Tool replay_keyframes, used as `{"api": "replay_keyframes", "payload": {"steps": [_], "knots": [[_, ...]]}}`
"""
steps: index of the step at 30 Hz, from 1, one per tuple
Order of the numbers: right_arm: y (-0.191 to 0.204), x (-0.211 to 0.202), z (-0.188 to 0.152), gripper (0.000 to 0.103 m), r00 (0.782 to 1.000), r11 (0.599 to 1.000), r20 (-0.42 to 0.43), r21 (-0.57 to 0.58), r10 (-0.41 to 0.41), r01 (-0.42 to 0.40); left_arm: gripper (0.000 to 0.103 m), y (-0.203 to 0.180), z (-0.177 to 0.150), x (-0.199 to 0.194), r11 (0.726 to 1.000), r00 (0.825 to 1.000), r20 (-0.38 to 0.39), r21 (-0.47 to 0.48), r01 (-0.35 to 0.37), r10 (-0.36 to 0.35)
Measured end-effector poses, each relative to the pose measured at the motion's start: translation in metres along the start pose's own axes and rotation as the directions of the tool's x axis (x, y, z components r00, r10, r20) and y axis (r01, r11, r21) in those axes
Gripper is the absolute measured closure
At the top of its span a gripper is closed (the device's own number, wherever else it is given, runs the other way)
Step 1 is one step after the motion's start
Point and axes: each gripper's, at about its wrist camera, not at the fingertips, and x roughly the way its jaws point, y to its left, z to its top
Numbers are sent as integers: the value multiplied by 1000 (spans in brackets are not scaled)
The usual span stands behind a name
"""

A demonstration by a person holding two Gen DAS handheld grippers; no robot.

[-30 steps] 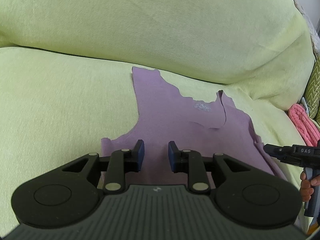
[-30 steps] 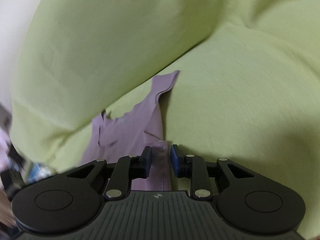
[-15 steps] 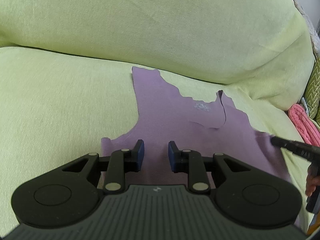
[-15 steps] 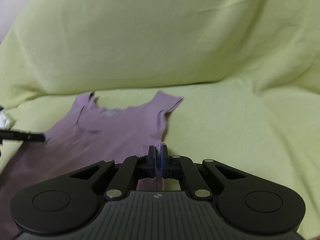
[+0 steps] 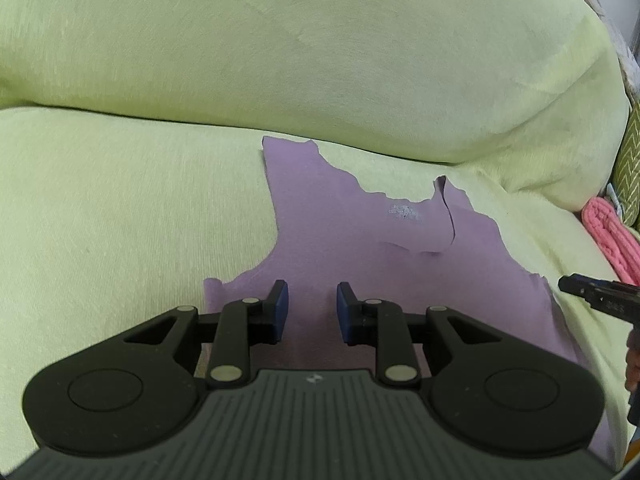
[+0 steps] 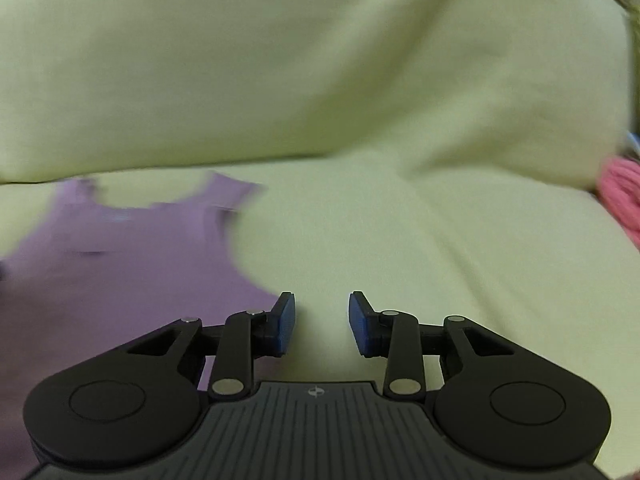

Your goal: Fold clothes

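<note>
Your left wrist view looks down along its jaws, close over the purple top (image 5: 360, 248) at frame centre, facing the sofa (image 5: 120, 220) backrest. Your right wrist view faces the same backrest, top (image 6: 120, 260) at its left. Both share the pink cloth (image 5: 608, 232) at right edge.

1. The purple tank top (image 5: 344, 240) was thin, matt knit cloth with raw, wavy edges; a small pale print sat near its neckline.
2. The sofa cover (image 5: 120, 208) was yellow-green woven cloth, matt and finely ribbed; it lay soft and creased over the cushions.
3. The left gripper (image 5: 312, 306) was matt black plastic with a ribbed housing, dull silver metal pins and blue rubbery pads; the right gripper (image 6: 322, 322) looked the same.
4. The pink item (image 5: 612, 236) was thick, ridged knit cloth; the olive cushion (image 5: 630, 168) showed a chevron weave.
</note>
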Motion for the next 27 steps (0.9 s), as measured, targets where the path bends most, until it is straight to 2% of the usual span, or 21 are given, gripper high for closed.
{"api": "replay_keyframes", "payload": {"steps": [1, 2, 3, 6, 8, 9, 10, 12, 13, 15, 17, 20, 21, 22, 24, 27], "knots": [[4, 1, -4, 79, 999, 999, -24, -11, 42, -42, 81, -1, -1, -4, 1000, 1000, 1, 7, -4, 4], [6, 3, -9, 82, 997, 998, -60, -34, 46, -48, 81, -2, -1, -7, 1000, 1000, 2, 14, -8, 8], [3, 4, -15, 83, 997, 999, -79, -38, 19, -22, 81, -3, -2, -11, 1000, 1000, 3, 20, -12, 12], [-24, -9, -27, 80, 993, 995, -84, 52, -84, 89, 81, -6, -7, -29, 999, 1000, 8, 46, -26, 26], [-43, -31, -36, 79, 975, 979, -145, 94, -168, 183, 81, -5, -15, -52, 998, 999, 1, 41, -43, 43], [-51, -47, -44, 79, 970, 973, -160, 110, -184, 203, 81, -3, -22, -64, 999, 999, -11, 23, -44, 44], [-57, -66, -53, 79, 971, 970, -171, 146, -169, 195, 81, -1, -32, -79, 999, 999, -28, 0, -46, 46], [-65, -102, -78, 77, 983, 962, -170, 249, -72, 114, 80, 5, -54, -109, 996, 996, -70, -50, -67, 63], [-68, -120, -91, 71, 986, 951, -165, 304, -14, 64, 80, 7, -68, -126, 994, 993, -92, -75, -83, 76], [-68, -152, -118, 69, 984, 916, -151, 401, 99, -31, 77, 9, -93, -155, 988, 989, -128, -126, -95, 78], [-64, -173, -141, 69, 975, 884, -143, 459, 168, -85, 73, 10, -117, -181, 980, 984, -164, -174, -98, 69], [-62, -193, -168, 68, 968, 848, -115, 513, 221, -133, 72, 3, -139, -206, 977, 979, -196, -189, -94, 56], [-62, -198, -174, 65, 966, 835, -103, 530, 237, -149, 71, 1, -143, -212, 978, 979, -194, -183, -100, 64], [-62, -202, -175, 61, 964, 821, -86, 546, 250, -164, 67, -2, -147, -218, 978, 979, -191, -179, -107, 72], [-62, -205, -173, 60, 962, 806, -62, 562, 265, -185, 59, -5, -151, -224, 976, 979, -180, -177, -127, 95], [-60, -203, -171, 60, 959, 802, -56, 563, 277, -199, 59, -5, -160, -223, 972, 974, -195, -180, -151, 115]]}}
